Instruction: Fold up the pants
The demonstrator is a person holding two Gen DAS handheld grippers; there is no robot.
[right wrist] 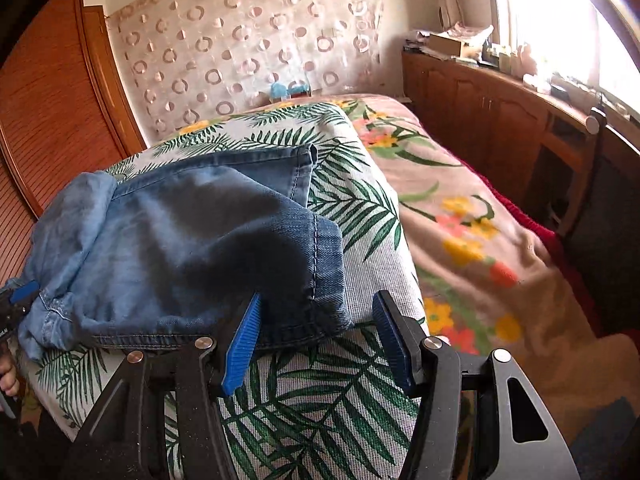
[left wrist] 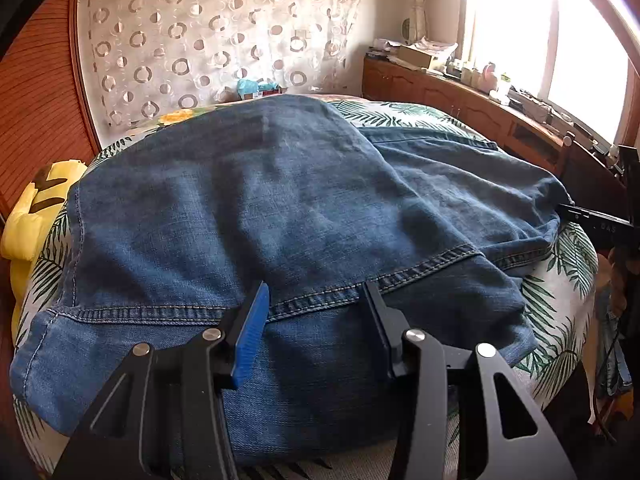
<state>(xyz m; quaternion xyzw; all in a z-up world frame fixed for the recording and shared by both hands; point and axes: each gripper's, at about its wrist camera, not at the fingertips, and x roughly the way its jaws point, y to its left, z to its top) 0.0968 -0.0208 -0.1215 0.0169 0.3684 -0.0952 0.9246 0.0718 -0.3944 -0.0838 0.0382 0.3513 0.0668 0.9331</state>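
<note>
A lived-in bedroom in a home.

We see a bed (right wrist: pixel 472 216) spread with a flowered blanket and a palm-leaf cover (right wrist: pixel 352 208), a sheer curtain with ring patterns (left wrist: pixel 208 40) hanging behind its head, a slatted wooden wardrobe door (right wrist: pixel 52 120) to one side, and a low run of wooden cabinets (left wrist: pixel 448 96) under a bright window (left wrist: pixel 520 32), its top crowded with boxes, bottles and papers.

leaf-print bedcover (right wrist: pixel 320 400), floral blanket (right wrist: pixel 472 240), circle-patterned curtain (left wrist: pixel 216 40), wooden cabinets (left wrist: pixel 440 92)
</note>
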